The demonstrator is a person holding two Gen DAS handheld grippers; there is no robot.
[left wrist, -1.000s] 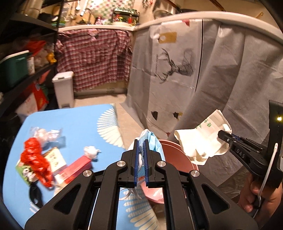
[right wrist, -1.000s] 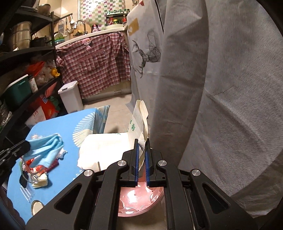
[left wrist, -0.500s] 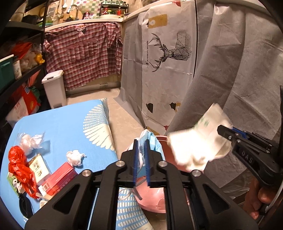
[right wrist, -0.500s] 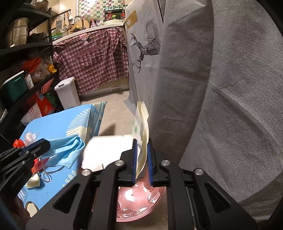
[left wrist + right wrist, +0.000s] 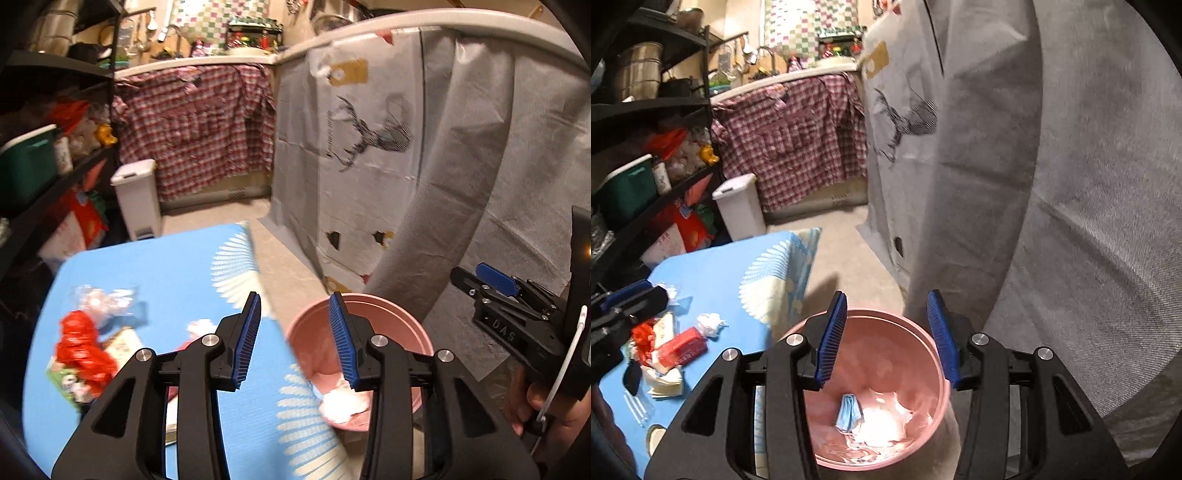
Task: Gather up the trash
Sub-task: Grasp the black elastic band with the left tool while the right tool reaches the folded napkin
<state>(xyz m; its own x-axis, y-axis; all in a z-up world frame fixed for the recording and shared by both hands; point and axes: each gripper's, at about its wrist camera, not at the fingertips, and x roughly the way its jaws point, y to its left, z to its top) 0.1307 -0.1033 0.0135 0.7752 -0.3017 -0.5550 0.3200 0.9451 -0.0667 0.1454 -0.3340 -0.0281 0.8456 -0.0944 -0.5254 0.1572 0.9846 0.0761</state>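
A blue mask (image 5: 848, 412) and white paper (image 5: 882, 424) are seen inside the pink bin (image 5: 925, 339), but only in the right wrist view; in the left wrist view only the white paper (image 5: 345, 402) is shown there. Both the right gripper (image 5: 887, 334) and the left gripper (image 5: 297, 341) are opening, with nothing between the jaws. More trash, a red box (image 5: 681, 347) and a red bag (image 5: 83, 345), is left on the blue table (image 5: 166, 273).

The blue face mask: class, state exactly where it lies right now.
In the right wrist view the blue face mask lies inside the pink bin, low on its left side, beside white paper.
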